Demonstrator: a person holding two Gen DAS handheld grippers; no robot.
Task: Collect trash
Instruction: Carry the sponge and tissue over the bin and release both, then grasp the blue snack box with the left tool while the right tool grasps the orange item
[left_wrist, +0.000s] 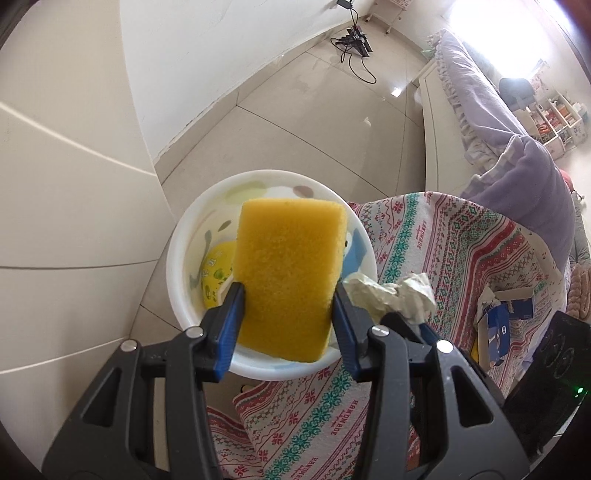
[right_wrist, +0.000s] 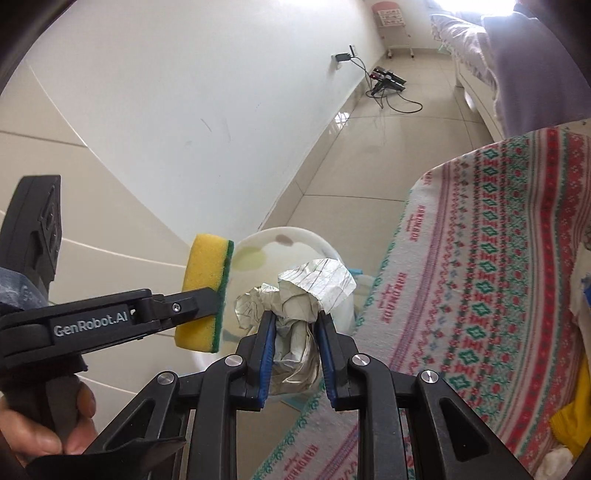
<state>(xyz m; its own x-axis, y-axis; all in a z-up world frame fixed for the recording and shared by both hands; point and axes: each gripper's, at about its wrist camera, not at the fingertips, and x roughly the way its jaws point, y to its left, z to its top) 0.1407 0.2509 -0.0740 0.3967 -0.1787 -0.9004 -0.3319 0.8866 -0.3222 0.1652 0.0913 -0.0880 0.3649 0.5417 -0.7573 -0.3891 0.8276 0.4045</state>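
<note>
We saw the left gripper clamped on a yellow sponge, its blue pads pressing the sponge's two sides. The sponge hung above a white bin that stood on the tiled floor beside a table draped in a patterned cloth. Inside the bin lay a yellow wrapper. Just right of the sponge, a crumpled wad of paper was at the bin's rim, with the right gripper partly hidden below it. A blue box sat farther along the cloth.
</note>
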